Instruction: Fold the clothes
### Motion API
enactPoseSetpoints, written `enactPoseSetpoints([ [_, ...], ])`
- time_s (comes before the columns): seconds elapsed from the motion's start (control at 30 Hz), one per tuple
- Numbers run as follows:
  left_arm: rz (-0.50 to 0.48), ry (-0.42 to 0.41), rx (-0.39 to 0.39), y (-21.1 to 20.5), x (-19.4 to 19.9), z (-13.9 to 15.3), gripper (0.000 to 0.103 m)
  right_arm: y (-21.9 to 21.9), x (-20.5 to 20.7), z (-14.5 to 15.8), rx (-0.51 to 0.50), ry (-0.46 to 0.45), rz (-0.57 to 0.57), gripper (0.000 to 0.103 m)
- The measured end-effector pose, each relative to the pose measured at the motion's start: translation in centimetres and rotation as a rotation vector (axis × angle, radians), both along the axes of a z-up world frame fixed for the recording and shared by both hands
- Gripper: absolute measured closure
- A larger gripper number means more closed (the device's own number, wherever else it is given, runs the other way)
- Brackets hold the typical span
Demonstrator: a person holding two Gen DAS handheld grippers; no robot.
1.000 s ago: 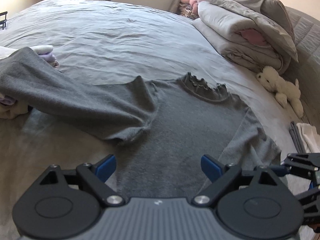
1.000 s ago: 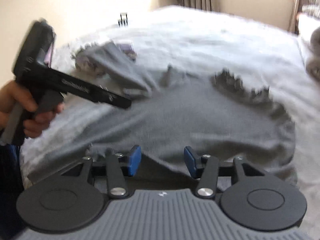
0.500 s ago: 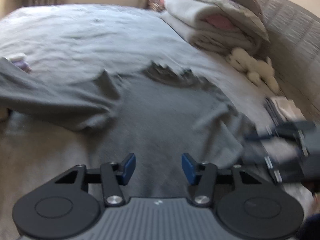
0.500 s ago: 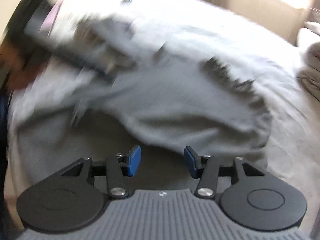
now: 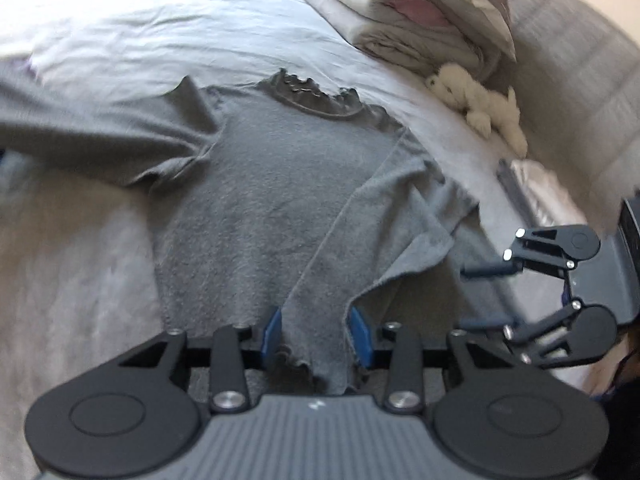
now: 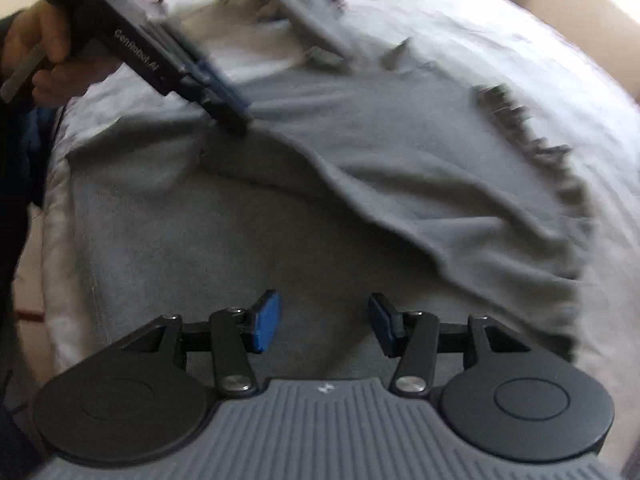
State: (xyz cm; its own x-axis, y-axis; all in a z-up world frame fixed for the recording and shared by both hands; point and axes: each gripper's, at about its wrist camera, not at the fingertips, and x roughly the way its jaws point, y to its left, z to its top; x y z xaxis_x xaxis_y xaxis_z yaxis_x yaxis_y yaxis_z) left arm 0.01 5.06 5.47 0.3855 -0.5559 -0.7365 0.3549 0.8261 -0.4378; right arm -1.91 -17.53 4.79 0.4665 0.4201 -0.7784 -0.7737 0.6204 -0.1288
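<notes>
Garment status: grey top (image 5: 256, 216) is laid flat on the bed (image 5: 140, 32), frilled collar (image 5: 320, 96) at 12 o'clock, hem nearest the cameras at 6 o'clock. One sleeve (image 5: 80, 136) is stretched out toward 9 o'clock; the sleeve at approx. 3 o'clock is seen turned in over the body.

Left claw (image 5: 316, 336): narrowly open, w/ a bunch of hem fabric lying between the blue pads (image 5: 272, 332). Pads appear to touch the cloth on both sides, but a firm clamp cannot be confirmed. In the right-wrist view the cloth is seen raised in a ridge at the left claw's tip (image 6: 224, 108), approx. 10 o'clock, which suggests a hold.

Right claw (image 6: 324, 320): jaws are spread moderately wide, nothing held. It is positioned low over the fabric (image 6: 400, 152); contact cannot be judged owing to blur.

Step in hand (judged): a lengthwise fold, the side/hem of the top being gathered by the left claw for carrying across the body.

Next move (judged): a second grip pt. is required. The right claw should be closed on the same edge nearer the shoulder, then both claws moved together so the folded edge stays straight. Slack must be avoided, as thin knit is likely to bunch.

Also on the bed: folded bedding (image 5: 420, 12) and a white plush toy (image 5: 476, 104) at approx. 1–2 o'clock, well apart from the work area.
</notes>
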Motion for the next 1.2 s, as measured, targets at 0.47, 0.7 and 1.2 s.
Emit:
enactPoseSetpoints([
  [0.47,0.071,0.078,-0.074,1.5,1.4,-1.0,0.065,6.0,-2.1,-2.2,-0.122,-0.213,0.182,0.068],
  [0.7,0.038,0.067,0.000,0.4,1.1,-1.5,0.065,3.2,-2.7,-0.3,-0.160,-0.088,0.199,0.102],
  [1.2,0.006,0.031,0.063,-0.8,0.8,-2.2,0.098,5.4,-5.2,-1.1,-0.108,-0.163,0.294,0.047],
])
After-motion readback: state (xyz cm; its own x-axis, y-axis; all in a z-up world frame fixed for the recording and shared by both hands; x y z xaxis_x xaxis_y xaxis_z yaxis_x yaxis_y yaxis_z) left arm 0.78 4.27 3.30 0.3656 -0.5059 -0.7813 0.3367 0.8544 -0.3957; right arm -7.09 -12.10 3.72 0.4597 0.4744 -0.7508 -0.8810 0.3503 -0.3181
